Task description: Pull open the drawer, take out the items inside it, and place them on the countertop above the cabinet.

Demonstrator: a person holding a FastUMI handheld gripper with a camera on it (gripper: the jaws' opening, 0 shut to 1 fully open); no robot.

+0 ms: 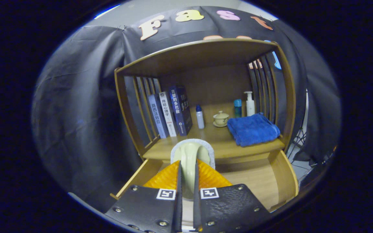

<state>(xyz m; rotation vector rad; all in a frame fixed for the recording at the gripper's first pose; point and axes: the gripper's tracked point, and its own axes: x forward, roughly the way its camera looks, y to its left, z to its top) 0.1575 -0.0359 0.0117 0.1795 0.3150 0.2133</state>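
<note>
My hand-held gripper [186, 191] is nearly closed, its fingers [206, 176] pinching a narrow pale item with a grey-white rim, some kind of brush or scrubber [191, 152]; I can't tell exactly what. Both fingers press on its sides, and the top of it stands up ahead of the tips.

Below and around the fingers, the drawer [280, 174] is pulled open, its bare wooden bottom showing to the right. Just beyond it is the counter [219, 142], the item lifted about level with its front edge.

On the counter: books [170, 113] at the left, a small bottle [199, 117], a lidded cup [220, 119], a teal bottle [237, 107], a pump bottle [249, 103], and a folded blue towel [253, 129] at the right.

Risks, as I judge them:
- The grip is low on a smooth, narrow body; it could pivot or slip out.
- The free patch of counter is small; going in too deep could knock the small bottle or cup.
- Coming in low could catch the counter's edge.
</note>
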